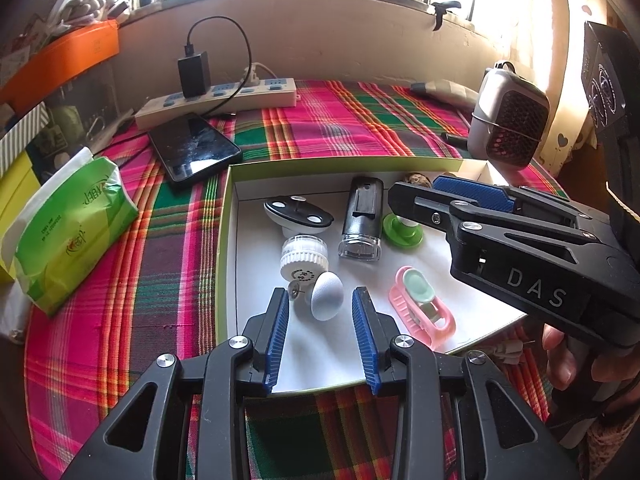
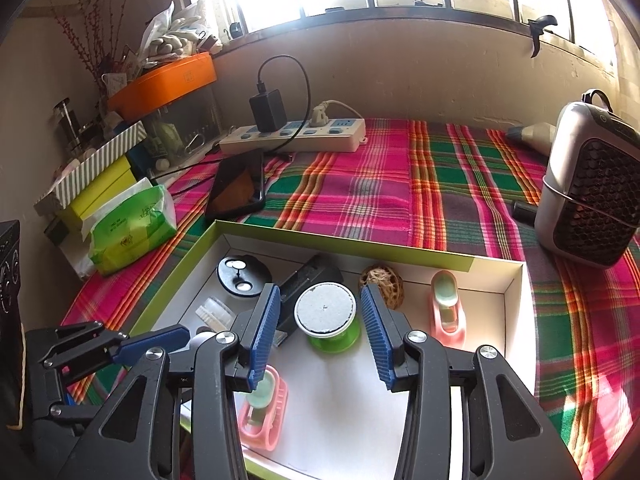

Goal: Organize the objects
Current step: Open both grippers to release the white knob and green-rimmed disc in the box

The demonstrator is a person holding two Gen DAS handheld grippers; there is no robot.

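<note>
- The shallow white cardboard box with a lime-green rim sits on the pink-and-green plaid surface and already holds most of the small things, so the sorting looks well advanced.
- Inside lie a black oval-topped white holder, a ribbed clear-and-white round cap, a black rectangular stamp with a clear base, a pink-and-mint clip and, at the far wall, a brown woven ball.
- The left tongs stand apart around a white egg-shaped knob, pads not touching it; it rests in the box's near left part.
- The right tongs stand apart around a green spool with a white top, not gripping it.
- Probably little remains: both items seem placed, and only tidying is left.
</note>
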